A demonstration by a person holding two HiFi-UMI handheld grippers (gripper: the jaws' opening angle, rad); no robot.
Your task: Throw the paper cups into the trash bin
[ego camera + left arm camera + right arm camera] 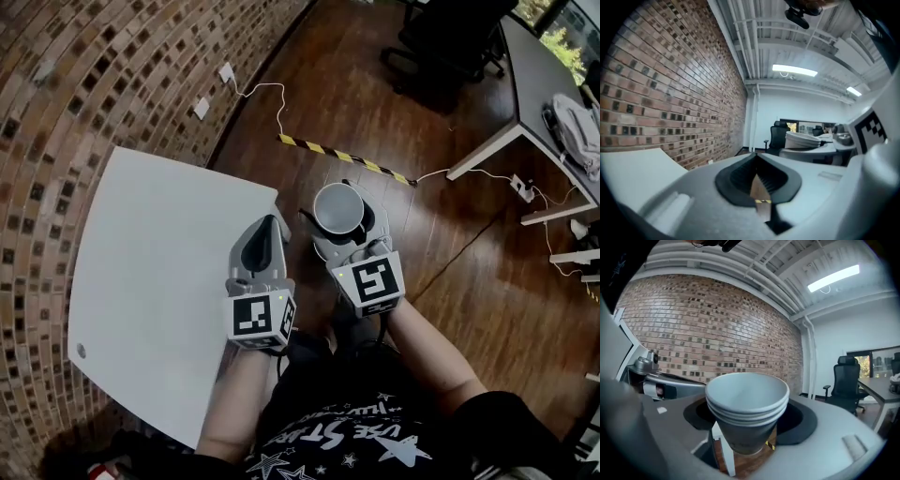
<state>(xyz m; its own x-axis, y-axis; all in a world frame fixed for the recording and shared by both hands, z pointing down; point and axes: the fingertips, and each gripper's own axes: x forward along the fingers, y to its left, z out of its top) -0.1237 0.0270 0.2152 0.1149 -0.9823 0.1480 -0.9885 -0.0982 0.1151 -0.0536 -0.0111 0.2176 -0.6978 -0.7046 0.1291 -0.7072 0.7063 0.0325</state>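
Right gripper view: paper cups [747, 401], perhaps three, sit clamped in right claw [749, 425].

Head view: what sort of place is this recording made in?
Most likely an office or lab workspace: a black office chair at a grey desk, a brick wall, and striped hazard tape on the wooden floor.

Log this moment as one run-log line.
right hand-held gripper: shut on stacked paper cups | left hand-held gripper: shut, empty | trash bin: not in view
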